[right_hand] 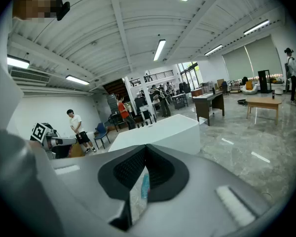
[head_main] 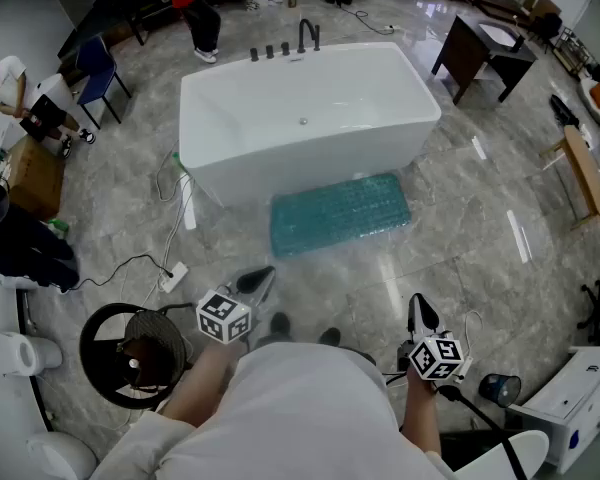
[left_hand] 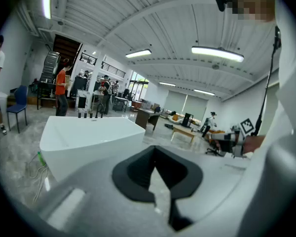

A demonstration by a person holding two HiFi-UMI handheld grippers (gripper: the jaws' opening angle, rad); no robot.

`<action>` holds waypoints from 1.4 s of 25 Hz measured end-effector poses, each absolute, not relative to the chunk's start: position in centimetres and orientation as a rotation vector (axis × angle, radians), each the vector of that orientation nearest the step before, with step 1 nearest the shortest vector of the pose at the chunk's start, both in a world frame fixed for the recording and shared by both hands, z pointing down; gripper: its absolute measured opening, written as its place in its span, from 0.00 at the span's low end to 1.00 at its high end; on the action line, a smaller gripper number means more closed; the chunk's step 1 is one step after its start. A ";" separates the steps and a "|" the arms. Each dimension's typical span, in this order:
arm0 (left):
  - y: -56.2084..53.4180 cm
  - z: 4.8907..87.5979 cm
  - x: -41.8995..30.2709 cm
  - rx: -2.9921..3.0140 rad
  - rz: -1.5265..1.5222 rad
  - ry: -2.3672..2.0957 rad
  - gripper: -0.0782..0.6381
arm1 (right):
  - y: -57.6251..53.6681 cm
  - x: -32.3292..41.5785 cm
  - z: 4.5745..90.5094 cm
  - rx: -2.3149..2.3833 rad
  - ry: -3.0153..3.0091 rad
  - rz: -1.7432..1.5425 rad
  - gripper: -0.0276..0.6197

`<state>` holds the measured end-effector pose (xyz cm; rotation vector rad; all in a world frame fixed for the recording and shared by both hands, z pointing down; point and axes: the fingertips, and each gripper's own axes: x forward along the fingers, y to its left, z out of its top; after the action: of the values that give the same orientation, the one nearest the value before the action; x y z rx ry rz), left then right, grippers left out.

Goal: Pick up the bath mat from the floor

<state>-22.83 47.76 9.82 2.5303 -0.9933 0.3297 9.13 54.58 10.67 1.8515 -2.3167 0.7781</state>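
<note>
Teal nubbed bath mat [head_main: 340, 213] lies against the white bathtub's [head_main: 300, 118] near wall. Our left gripper [head_main: 262, 275] and right gripper [head_main: 418, 304] hang back, shut, empty.

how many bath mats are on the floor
1: a teal textured bath mat on the grey marble floor, beside the white rectangular bathtub. More could hide behind it.

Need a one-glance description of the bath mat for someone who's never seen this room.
Find the big white freestanding bathtub in the middle of the grey marble floor. Along its near side, flat on the floor, lies the bath mat, a rectangle. It is the only teal, bumpy-textured thing beside the plain white tub.
</note>
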 end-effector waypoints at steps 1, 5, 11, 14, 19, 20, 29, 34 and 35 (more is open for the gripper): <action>47.9 9.7 -22.5 2.530 0.331 -0.994 0.11 | 54.6 9.4 10.5 1.849 -2.318 0.776 0.05; 48.2 9.6 -21.2 2.527 0.337 -1.002 0.11 | 54.8 10.6 10.2 1.836 -2.330 0.767 0.05; 48.9 9.7 -19.2 2.516 0.338 -1.031 0.11 | 55.1 12.4 10.4 1.800 -2.350 0.767 0.05; 49.1 9.8 -18.1 2.513 0.350 -1.045 0.11 | 55.1 13.5 10.5 1.782 -2.364 0.773 0.05; 49.1 10.2 -16.5 2.505 0.354 -1.067 0.11 | 55.1 15.1 11.3 1.750 -2.371 0.786 0.05; 49.1 10.3 -16.3 2.501 0.353 -1.077 0.11 | 55.1 15.5 11.5 1.746 -2.370 0.788 0.05; 48.8 10.4 -13.5 2.466 0.311 -1.121 0.11 | 54.4 19.6 12.8 1.721 -2.352 0.806 0.05; 47.9 10.8 -13.1 2.460 0.293 -1.125 0.11 | 53.2 20.3 12.9 1.744 -2.357 0.820 0.05; 47.6 10.9 -13.0 2.460 0.292 -1.126 0.11 | 52.9 20.3 13.0 1.744 -2.361 0.819 0.05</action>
<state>-12.99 47.55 10.85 2.4598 -1.1259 0.2921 20.29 52.86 12.96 1.7439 -2.3613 0.8188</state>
